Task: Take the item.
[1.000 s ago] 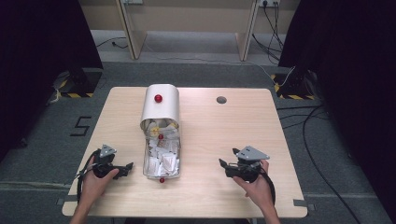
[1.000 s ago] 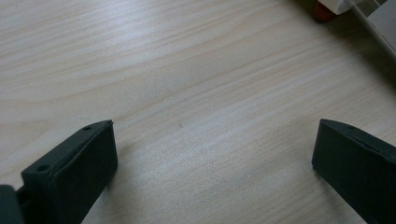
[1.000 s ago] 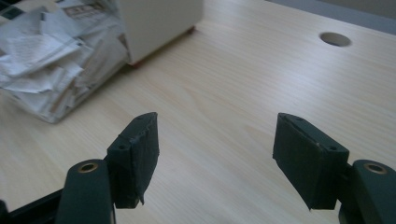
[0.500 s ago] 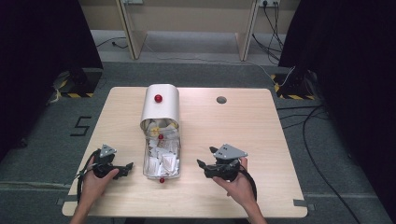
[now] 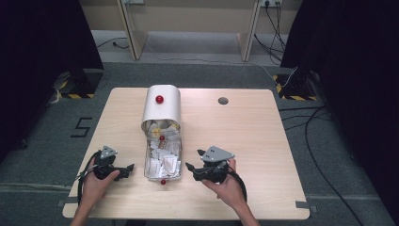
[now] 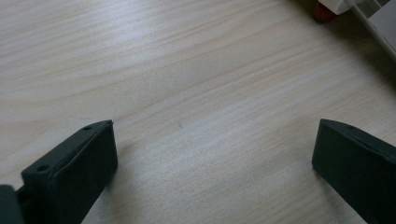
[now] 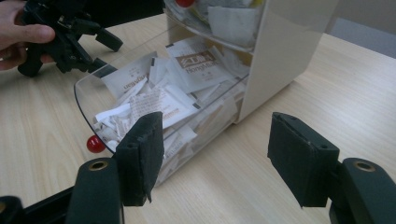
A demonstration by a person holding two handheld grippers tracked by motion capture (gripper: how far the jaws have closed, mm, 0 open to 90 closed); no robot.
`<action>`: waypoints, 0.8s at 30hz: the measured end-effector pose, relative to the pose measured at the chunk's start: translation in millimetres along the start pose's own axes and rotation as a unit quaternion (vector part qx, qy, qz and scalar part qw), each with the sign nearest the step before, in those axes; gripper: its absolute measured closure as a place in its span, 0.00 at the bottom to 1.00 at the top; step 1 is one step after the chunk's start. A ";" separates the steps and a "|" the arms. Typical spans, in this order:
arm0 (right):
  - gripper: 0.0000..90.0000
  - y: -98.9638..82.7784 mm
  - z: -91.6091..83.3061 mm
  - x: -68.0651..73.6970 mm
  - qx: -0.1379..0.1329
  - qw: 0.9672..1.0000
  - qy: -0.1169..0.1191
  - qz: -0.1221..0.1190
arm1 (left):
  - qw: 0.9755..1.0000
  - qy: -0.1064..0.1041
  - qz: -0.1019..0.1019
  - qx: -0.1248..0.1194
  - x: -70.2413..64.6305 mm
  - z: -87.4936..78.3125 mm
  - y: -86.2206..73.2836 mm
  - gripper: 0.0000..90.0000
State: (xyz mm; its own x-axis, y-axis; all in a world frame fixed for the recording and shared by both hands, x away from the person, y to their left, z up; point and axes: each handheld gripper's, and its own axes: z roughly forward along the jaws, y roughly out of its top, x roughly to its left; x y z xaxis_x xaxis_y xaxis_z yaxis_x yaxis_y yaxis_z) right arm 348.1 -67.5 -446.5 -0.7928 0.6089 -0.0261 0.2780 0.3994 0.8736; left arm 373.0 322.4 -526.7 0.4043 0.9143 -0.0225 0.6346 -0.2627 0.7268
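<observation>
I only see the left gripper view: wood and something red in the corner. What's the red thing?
Observer: A red knob on a clear drawer pulled out of a white box.
Operator: What's inside?
Observer: Lots of little paper packets.
Operator: Where's the other gripper?
Observer: The right gripper is on the drawer's other side, pointing at it. Its jaws are open with nothing between them and have just been closing a little.

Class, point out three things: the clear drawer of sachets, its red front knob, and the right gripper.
clear drawer [image 7: 93,88], right gripper view, curved front wall.
red front knob [image 7: 95,144], right gripper view, ball's middle.
right gripper [image 5: 195,160], high view, midway between the fingertips.
</observation>
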 end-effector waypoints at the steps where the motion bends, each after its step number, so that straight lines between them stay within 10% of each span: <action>1: 0.42 0.9 1.3 2.5 0.001 1.000 0.003 -0.002 | 1.000 0.000 0.000 0.000 0.0 0.0 0.0 0.00; 24: 0.46 12.4 32.2 31.2 0.010 0.998 0.038 -0.039 | 1.000 0.000 0.000 0.000 0.0 0.0 0.0 0.00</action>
State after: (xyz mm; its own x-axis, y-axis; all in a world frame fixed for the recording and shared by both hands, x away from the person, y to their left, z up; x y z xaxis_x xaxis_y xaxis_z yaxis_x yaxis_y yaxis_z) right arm 344.3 -21.5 -452.2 -0.8507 0.5227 -0.0559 0.2242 0.4569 0.8608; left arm 372.9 322.4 -526.7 0.4037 0.9146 -0.0222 0.6348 -0.2625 0.7267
